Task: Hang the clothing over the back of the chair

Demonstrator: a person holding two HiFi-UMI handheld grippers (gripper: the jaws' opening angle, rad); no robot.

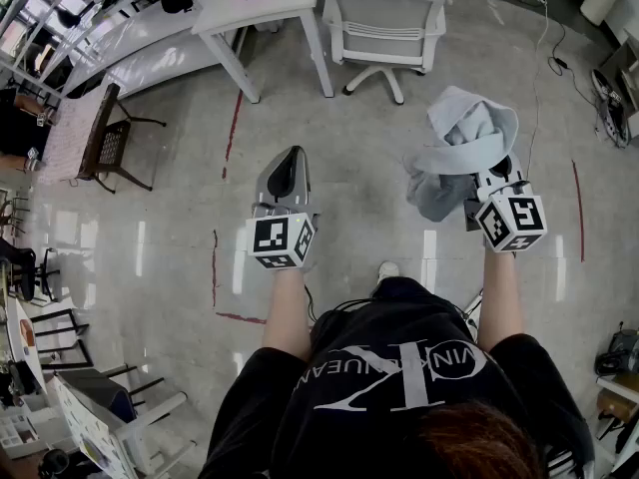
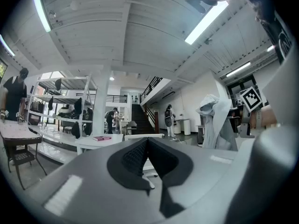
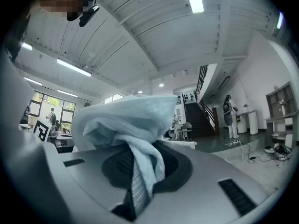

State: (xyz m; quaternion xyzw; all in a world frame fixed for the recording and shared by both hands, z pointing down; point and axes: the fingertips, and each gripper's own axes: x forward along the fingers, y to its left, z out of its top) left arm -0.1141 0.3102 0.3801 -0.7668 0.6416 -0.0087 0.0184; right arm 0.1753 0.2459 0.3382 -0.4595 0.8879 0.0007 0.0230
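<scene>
A bunched light grey-blue garment [image 1: 457,148] hangs from my right gripper [image 1: 496,171], which is shut on a fold of it; in the right gripper view the cloth [image 3: 133,125] fills the space between the jaws and drapes over them. My left gripper [image 1: 283,175] is held level to the left of it, shut with nothing between its jaws [image 2: 145,158]. The garment [image 2: 216,125] also shows at the right of the left gripper view. A white office chair [image 1: 383,26] stands ahead at a white table [image 1: 262,8], its back toward me.
A dark wooden chair [image 1: 108,140] stands at the left beside a long white bench. Red tape lines mark the glossy floor. Cables [image 1: 552,43] and gear lie at the right. White chairs [image 1: 105,407] crowd the lower left. People stand far off near a staircase [image 2: 135,118].
</scene>
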